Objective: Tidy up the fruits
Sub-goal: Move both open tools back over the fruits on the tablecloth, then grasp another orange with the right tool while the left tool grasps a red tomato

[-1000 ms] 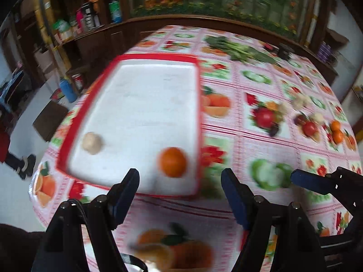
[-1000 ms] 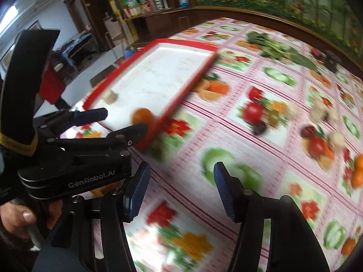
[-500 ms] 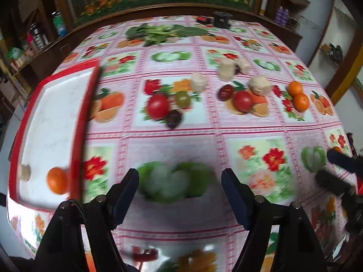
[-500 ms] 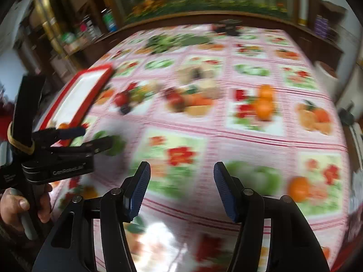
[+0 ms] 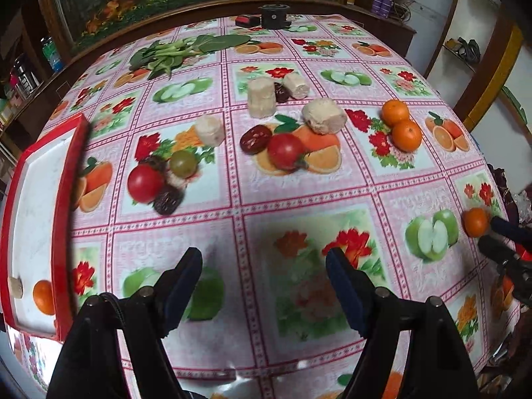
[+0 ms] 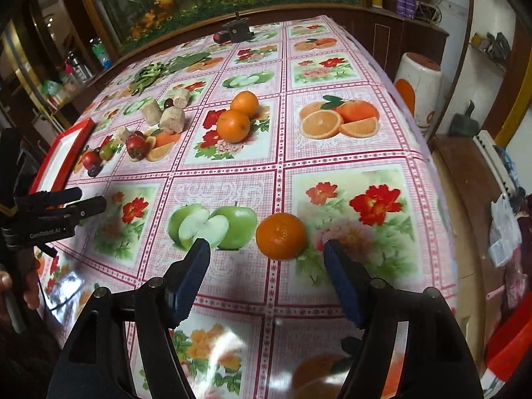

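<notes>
Straddling a lone orange (image 6: 281,236) near the tabletop's right edge, the right gripper (image 6: 266,259) has jaws released, both blue pads clear of the fruit; half a second ago that orange sat farther ahead and blurred. The left gripper (image 5: 264,266) hovers over bare cloth near the front edge, jaws released, nothing between them.

Hidden or unclear: the red tray (image 5: 65,199) at the left edge is cut off by the frame and its near rim is motion-smeared. The dark fruits beside the left tomato (image 5: 145,183) are blurred, count uncertain.

Counts:
- Oranges: four. One at the right gripper, a touching pair (image 5: 400,124) toward the right edge, one in the tray (image 5: 43,296).
- Tomatoes: two, second one (image 5: 285,151) mid-table.
- Pale cut chunks: four on the cloth (image 5: 261,97), plus a small one in the tray's front corner (image 5: 16,287).
- Leafy greens (image 5: 173,51): one pile at the far edge.

Since a second ago, the left camera has swung off the tray toward mid-table.
</notes>
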